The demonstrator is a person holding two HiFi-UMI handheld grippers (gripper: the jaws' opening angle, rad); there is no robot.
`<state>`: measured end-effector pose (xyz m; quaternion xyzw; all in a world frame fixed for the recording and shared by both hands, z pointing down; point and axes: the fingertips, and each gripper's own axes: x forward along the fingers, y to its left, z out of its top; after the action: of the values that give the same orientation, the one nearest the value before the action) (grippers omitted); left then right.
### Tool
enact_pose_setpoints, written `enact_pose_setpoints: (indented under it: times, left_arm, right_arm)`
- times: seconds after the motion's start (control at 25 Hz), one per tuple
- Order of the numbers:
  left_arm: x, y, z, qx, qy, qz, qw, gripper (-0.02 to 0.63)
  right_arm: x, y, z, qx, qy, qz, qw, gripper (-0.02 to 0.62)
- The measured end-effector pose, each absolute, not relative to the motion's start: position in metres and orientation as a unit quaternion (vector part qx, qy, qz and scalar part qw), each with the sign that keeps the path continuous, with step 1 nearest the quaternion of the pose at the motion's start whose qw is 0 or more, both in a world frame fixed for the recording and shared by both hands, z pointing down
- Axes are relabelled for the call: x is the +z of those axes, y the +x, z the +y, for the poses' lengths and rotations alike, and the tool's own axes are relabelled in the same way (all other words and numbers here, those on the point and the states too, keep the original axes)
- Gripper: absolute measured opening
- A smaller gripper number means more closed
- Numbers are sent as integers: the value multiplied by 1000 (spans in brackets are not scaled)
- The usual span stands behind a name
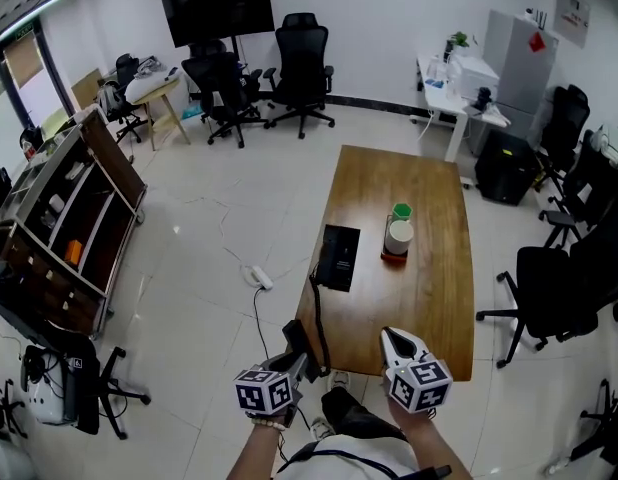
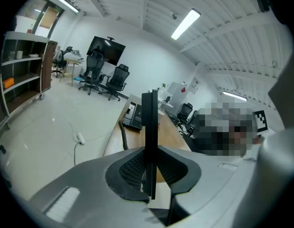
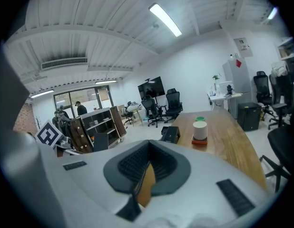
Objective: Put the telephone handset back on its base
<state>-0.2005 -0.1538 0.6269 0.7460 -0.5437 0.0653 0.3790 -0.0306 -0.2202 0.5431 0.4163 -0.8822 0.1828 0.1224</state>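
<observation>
Here the left gripper point(image 2: 150, 179) is pinching the slim black telephone handset point(image 2: 149, 127). In the left gripper view the handset stands upright and edge-on between the two dark ribbed pads point(image 2: 130, 167), which press on it from both sides, and it rises well above them. In the head view the gripper and handset hang off the near end of the long brown wooden table point(image 1: 429, 298), at its left corner.

The flat black telephone base point(image 1: 339, 256) lies on the left half of the table, farther along it and well apart from the held handset. A black coiled cord point(image 1: 317, 313) runs from the near end of the base, over the table edge and back to the handset.

The right gripper point(image 3: 143, 179) is held beside the left one, over the near edge of the table. Its jaws are close but not touching: a narrow wedge of tabletop shows between them, and nothing is in the gap. A white cylindrical cup point(image 1: 400, 236) on a red coaster point(image 1: 394, 257) stands just right of the base.
</observation>
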Motion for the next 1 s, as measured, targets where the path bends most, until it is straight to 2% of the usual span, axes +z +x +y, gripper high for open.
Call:
enact_pose_setpoints:
  times: [0.44,1.0]
  left_arm:
    - [647,-201,-225,73,787,-435,432,71]
    - [670,-222,-328,127,814,-345,450,71]
  right_arm:
    - [547,-61,-273,178,408,-888,119,2]
    - [563,-77,-312,185,413,-882,133,2]
